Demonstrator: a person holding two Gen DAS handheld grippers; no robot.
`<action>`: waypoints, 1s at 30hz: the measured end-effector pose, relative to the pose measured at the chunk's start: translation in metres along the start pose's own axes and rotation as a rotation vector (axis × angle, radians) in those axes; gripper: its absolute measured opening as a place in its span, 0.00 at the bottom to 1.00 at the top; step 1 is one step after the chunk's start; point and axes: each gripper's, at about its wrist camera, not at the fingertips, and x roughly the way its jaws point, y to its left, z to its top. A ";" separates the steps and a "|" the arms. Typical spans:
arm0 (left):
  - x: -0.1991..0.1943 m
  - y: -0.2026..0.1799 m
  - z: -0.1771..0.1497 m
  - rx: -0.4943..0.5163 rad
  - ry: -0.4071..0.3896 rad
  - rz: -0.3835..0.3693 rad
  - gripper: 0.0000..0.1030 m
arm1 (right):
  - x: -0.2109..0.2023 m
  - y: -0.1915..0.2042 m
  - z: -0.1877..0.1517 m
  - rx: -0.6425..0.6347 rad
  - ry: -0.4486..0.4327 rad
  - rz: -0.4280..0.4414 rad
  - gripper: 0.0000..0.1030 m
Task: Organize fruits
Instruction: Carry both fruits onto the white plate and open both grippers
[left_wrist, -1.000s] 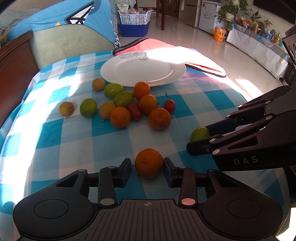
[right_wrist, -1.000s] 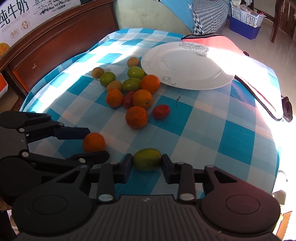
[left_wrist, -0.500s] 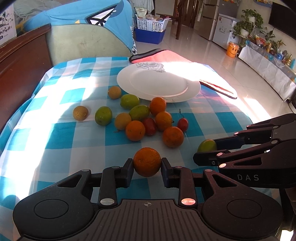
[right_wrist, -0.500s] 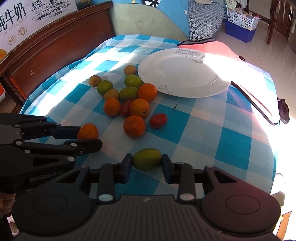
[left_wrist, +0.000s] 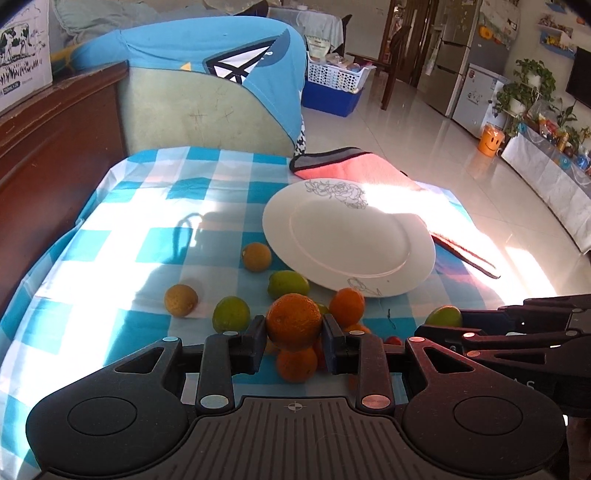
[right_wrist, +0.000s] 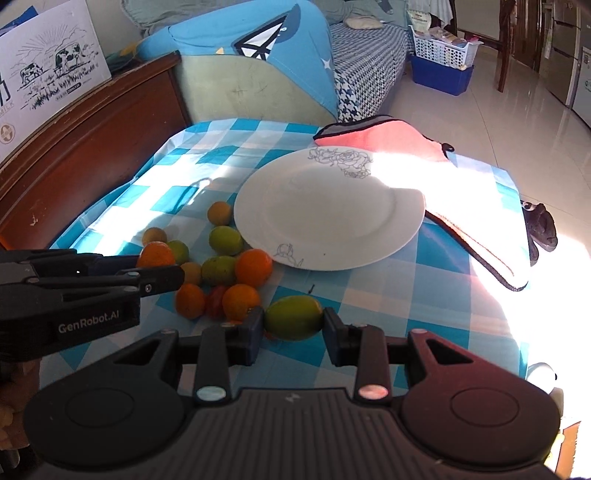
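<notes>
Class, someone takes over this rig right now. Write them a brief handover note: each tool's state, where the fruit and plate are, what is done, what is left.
Left tool: shut on an orange, lifted above the pile.
Right tool: shut on a green fruit, also lifted.
Plate: on the checked tablecloth, nothing on it yet.
Loose fruit: clustered on the cloth at the plate's near-left edge.
Done: two fruits picked up.
Left: probably set both on the plate, then gather the rest.

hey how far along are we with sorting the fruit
Nothing is on the white floral plate yet. In hand: the left gripper holds a round orange, the right gripper a green-yellow mango-like fruit. Left: placing both, then the fruit pile on the checked tablecloth.
</notes>
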 end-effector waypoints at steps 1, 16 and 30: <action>0.002 0.000 0.003 -0.004 0.000 -0.002 0.28 | 0.001 -0.002 0.002 0.006 -0.003 -0.005 0.33; 0.051 -0.012 0.040 0.043 -0.021 -0.018 0.28 | 0.037 -0.036 0.044 0.119 -0.006 -0.026 0.33; 0.093 -0.016 0.054 0.007 0.016 -0.054 0.28 | 0.066 -0.050 0.056 0.136 0.005 -0.048 0.33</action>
